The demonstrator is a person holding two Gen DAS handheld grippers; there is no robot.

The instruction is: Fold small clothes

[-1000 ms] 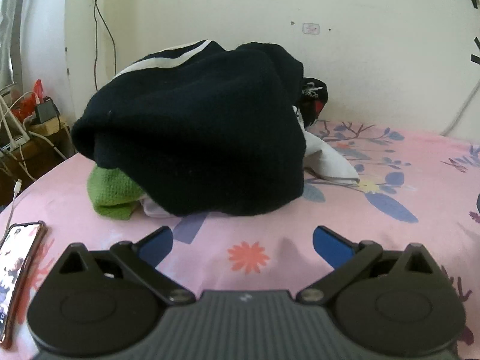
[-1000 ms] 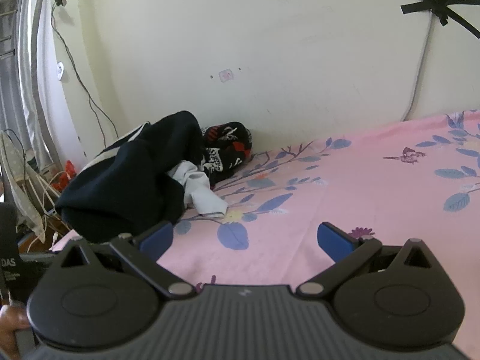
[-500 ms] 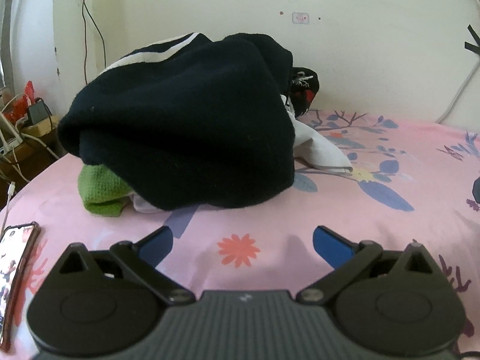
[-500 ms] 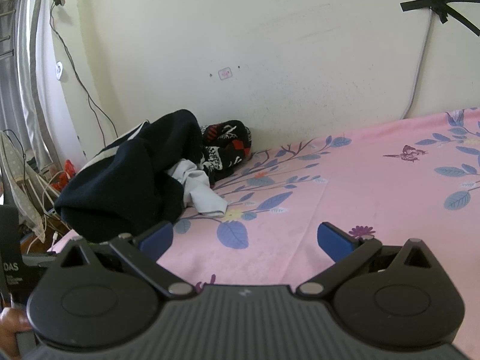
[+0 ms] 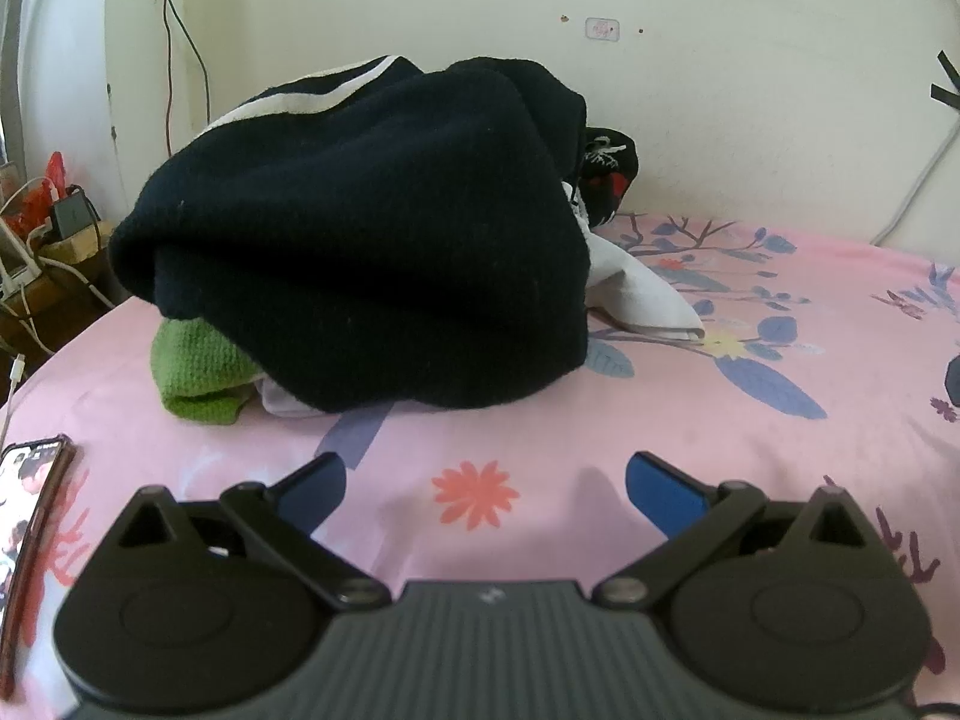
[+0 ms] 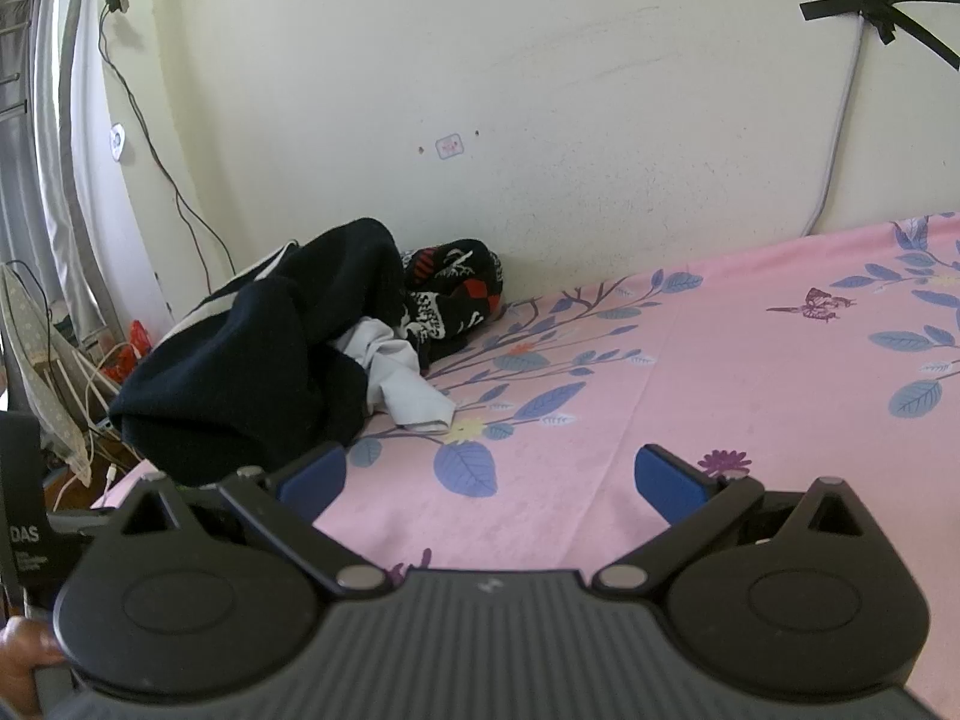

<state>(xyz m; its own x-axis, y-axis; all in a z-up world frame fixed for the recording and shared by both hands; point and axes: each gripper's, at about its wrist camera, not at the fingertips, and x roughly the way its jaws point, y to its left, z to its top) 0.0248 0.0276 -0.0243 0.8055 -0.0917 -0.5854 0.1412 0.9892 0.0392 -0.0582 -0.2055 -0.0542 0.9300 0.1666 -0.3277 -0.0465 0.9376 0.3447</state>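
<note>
A heap of small clothes lies on the pink flowered bedsheet (image 5: 750, 456). On top is a dark navy garment (image 5: 372, 240) with a white stripe; a green knit piece (image 5: 198, 366) and a white garment (image 5: 636, 294) stick out below. A black, red and white patterned piece (image 6: 456, 294) sits behind, by the wall. My left gripper (image 5: 486, 486) is open just in front of the heap, nothing between its blue pads. My right gripper (image 6: 492, 474) is open too, right of the navy garment (image 6: 252, 372) and white garment (image 6: 408, 384), over bare sheet.
A phone (image 5: 27, 516) with its screen lit lies at the bed's left edge. Cables and chargers (image 5: 48, 228) clutter the floor area left of the bed. A wall (image 6: 540, 90) with taped cable runs behind. A hand (image 6: 24, 654) shows at the lower left.
The left gripper has shifted a little relative to the heap; the clothes pile sits slightly more to the left and the phone lower left. The right view is nearly unchanged.
</note>
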